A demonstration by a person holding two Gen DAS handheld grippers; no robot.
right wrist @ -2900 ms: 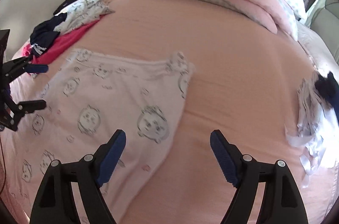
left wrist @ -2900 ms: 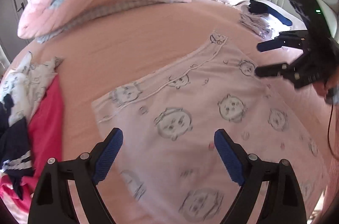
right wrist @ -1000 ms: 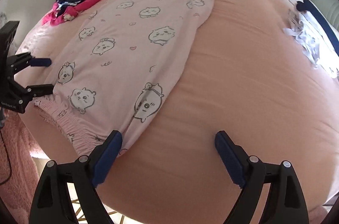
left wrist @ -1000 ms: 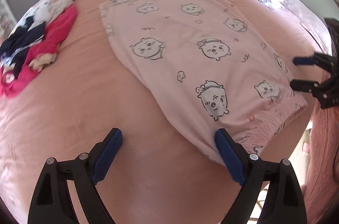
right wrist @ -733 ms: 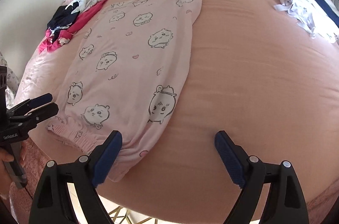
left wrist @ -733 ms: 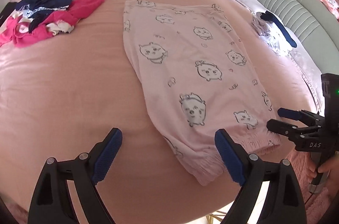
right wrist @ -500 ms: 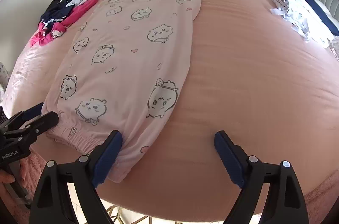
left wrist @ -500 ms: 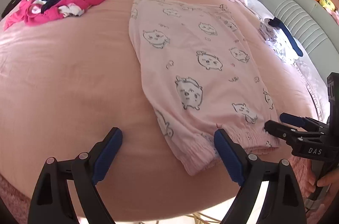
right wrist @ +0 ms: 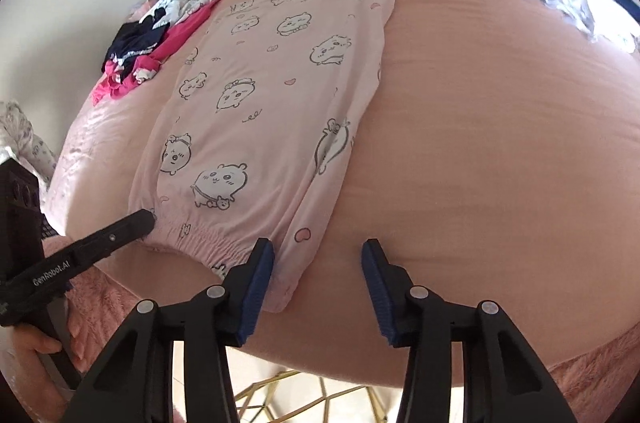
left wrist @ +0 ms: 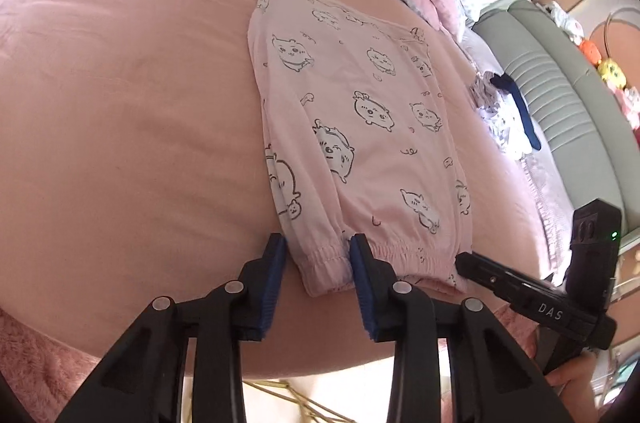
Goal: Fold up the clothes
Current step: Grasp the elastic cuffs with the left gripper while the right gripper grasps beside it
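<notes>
Both grippers have dropped to the near cuffs of the pale pink cartoon-print pyjama trousers (left wrist: 360, 127), which lie flat on the pink bed sheet (left wrist: 132, 127). Left gripper (left wrist: 318, 263) jaws are closing around a gathered cuff, pads touching it. Right gripper (right wrist: 318, 275) jaws are closing too; only its left pad meets the cuff edge. Handles read "DAS" and "GenRobot.AI". Far trouser end is foreshortened.
</notes>
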